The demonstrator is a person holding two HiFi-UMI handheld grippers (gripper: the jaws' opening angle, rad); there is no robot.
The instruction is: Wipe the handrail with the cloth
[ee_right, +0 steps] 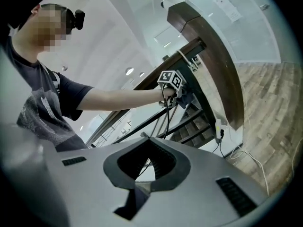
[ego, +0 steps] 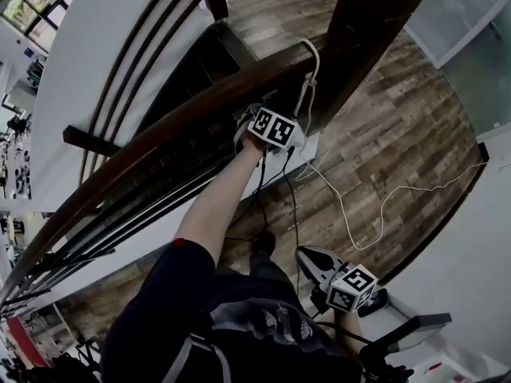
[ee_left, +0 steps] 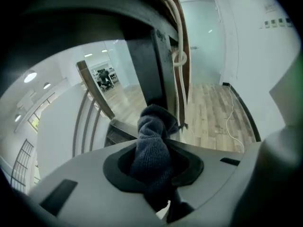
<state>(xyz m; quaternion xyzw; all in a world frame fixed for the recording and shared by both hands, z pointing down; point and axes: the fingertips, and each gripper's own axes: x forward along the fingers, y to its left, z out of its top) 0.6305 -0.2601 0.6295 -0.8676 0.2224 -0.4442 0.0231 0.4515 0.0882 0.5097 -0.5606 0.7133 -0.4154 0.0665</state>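
Note:
The dark brown wooden handrail [ego: 160,138] runs from lower left to upper right in the head view and ends at a thick post [ego: 359,30]. My left gripper [ego: 274,128] is pressed up under the rail beside the post, shut on a dark blue-grey knitted cloth [ee_left: 150,126]. The bunched cloth sticks out of the left gripper [ee_left: 154,150] and touches the post and rail [ee_left: 142,18]. My right gripper [ego: 351,287] hangs low by the person's side, away from the rail. In its own view the right gripper [ee_right: 144,174] is shut and holds nothing.
A white cord [ego: 310,70] is knotted around the rail near the post, and a thin white cable [ego: 375,206] trails over the wood floor [ego: 415,134]. Dark balusters [ego: 128,62] and stair steps [ee_right: 194,126] lie below the rail. A white wall [ego: 471,270] stands at the right.

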